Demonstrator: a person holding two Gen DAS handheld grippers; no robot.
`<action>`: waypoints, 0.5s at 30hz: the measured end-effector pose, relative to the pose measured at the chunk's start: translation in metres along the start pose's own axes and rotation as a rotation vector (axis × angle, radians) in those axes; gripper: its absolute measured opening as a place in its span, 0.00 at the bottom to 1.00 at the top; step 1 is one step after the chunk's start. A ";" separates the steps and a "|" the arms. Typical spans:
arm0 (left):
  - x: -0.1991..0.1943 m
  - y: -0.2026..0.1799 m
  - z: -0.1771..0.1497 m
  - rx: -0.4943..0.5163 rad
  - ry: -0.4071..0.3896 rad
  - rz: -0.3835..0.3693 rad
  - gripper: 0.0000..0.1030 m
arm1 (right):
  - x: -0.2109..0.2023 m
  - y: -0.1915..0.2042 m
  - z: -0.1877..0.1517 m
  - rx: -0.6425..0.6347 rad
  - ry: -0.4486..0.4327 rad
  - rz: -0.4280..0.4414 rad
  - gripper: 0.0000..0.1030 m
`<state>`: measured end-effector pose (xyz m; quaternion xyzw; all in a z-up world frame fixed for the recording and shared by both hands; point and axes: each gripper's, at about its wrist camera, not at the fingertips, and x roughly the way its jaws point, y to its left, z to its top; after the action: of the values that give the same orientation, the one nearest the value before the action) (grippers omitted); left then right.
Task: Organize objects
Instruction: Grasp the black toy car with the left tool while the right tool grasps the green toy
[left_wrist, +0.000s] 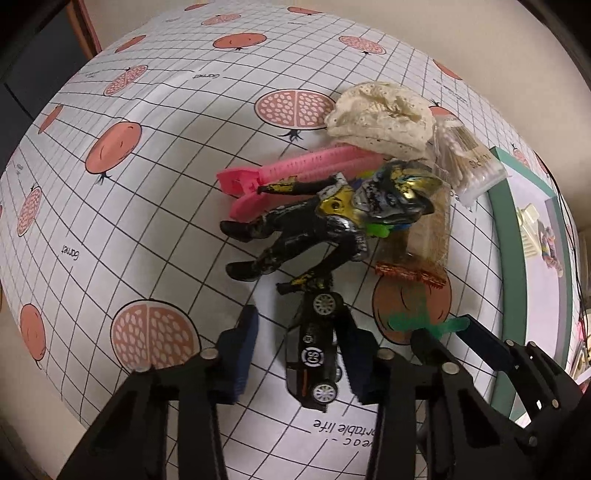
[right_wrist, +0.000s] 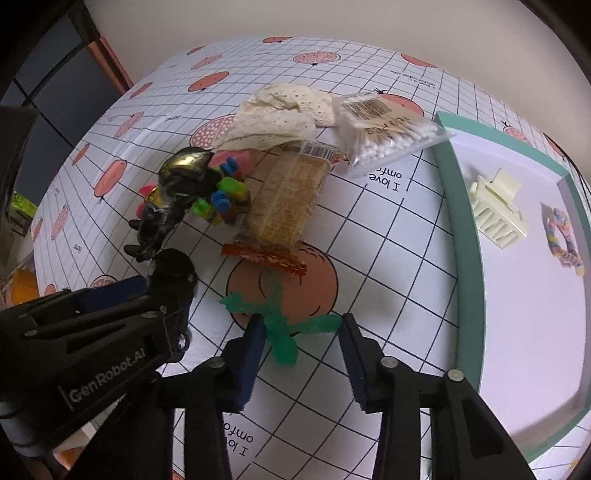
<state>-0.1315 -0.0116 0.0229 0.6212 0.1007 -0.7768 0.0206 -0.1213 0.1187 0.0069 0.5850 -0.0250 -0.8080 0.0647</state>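
A black toy car (left_wrist: 314, 350) lies on the pomegranate-print tablecloth (left_wrist: 147, 221), between the fingers of my open left gripper (left_wrist: 297, 317). Its right pad touches the car and its left pad stands apart. Just beyond lies a black-and-gold action figure (left_wrist: 310, 229) over a pink clip (left_wrist: 295, 166). In the right wrist view, my open right gripper (right_wrist: 303, 321) straddles a flat green rubbery figure (right_wrist: 282, 332) without touching it. Behind it are a cracker packet (right_wrist: 288, 199), coloured blocks (right_wrist: 225, 195), a cotton swab pack (right_wrist: 384, 133) and a cream lace cloth (right_wrist: 280, 114).
A teal-rimmed tray (right_wrist: 458, 229) at the right holds a cream hair claw (right_wrist: 495, 210) and a colourful bracelet (right_wrist: 561, 236). The two grippers are close side by side. The table edge curves away at the left, with dark furniture beyond it.
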 end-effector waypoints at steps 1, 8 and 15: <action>0.000 -0.001 -0.001 0.003 0.001 -0.008 0.34 | -0.002 -0.002 -0.001 0.003 0.000 0.005 0.41; -0.002 -0.002 -0.004 0.003 0.006 -0.032 0.27 | 0.000 -0.001 0.000 0.008 0.000 0.017 0.41; -0.003 -0.001 -0.009 0.004 0.016 -0.038 0.27 | -0.001 -0.003 0.000 0.013 -0.004 0.020 0.39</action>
<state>-0.1228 -0.0089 0.0241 0.6253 0.1112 -0.7724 0.0039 -0.1216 0.1221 0.0080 0.5836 -0.0361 -0.8083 0.0691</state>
